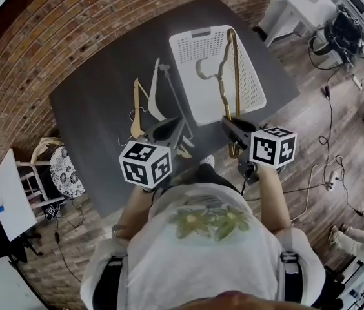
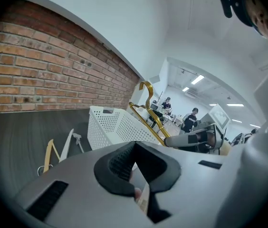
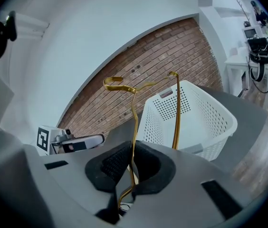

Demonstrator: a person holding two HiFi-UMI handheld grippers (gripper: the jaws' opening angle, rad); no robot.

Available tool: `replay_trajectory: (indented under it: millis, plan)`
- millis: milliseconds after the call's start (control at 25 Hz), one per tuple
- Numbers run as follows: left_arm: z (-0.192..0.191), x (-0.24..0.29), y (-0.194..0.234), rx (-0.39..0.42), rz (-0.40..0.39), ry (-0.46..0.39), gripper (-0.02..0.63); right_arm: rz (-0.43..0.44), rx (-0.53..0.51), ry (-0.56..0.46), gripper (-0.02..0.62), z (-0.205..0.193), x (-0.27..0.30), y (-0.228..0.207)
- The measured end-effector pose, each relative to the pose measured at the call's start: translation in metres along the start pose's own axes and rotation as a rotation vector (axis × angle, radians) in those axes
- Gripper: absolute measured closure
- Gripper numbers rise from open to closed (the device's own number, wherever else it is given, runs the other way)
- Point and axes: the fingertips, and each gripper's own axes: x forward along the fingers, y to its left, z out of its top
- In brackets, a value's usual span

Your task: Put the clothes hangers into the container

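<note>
A white perforated basket [image 1: 188,44] stands on the dark grey table [image 1: 98,108]. My right gripper [image 1: 232,129] is shut on a thin gold hanger [image 1: 235,63], which stands over the basket's right side with its hook above the inside. In the right gripper view the gold hanger [image 3: 134,113] runs up from between the closed pads of that gripper [image 3: 130,167], in front of the basket [image 3: 205,122]. My left gripper [image 1: 169,131] hovers near the table's front edge; its jaws [image 2: 135,167] look shut with nothing clearly held. A wooden hanger [image 1: 136,108] and a white hanger [image 1: 155,99] lie left of the basket.
A brick wall [image 1: 72,31] backs the table. A chair with a patterned cushion [image 1: 66,170] and a small white table [image 1: 8,196] stand at the left. At the right are a white desk [image 1: 304,8] and floor cables [image 1: 330,166]. People stand far off [image 2: 189,120].
</note>
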Motion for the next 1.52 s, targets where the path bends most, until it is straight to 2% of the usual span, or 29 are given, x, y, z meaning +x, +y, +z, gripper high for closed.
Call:
replay_trajectory:
  millis: [240,480,760,1000,1320,1520]
  plan:
    - [0.007,0.01,0.005,-0.008,0.015,-0.008,0.577,0.064,0.097,-0.002,0.555,0.013,0.01,-0.009]
    - [0.015,0.022,0.01,-0.014,0.03,-0.012,0.578,0.08,0.089,0.011,0.555,0.027,0.02,-0.016]
    - [0.026,0.038,0.015,-0.018,0.045,-0.016,0.577,0.134,0.156,0.007,0.555,0.051,0.034,-0.027]
    - [0.033,0.05,0.02,-0.03,0.063,-0.021,0.578,0.127,0.131,0.054,0.555,0.055,0.046,-0.039]
    - [0.036,0.064,0.027,-0.05,0.09,-0.02,0.577,0.092,0.172,0.136,0.555,0.055,0.066,-0.06]
    - [0.038,0.072,0.031,-0.063,0.1,-0.017,0.577,0.102,0.214,0.157,0.551,0.056,0.076,-0.07]
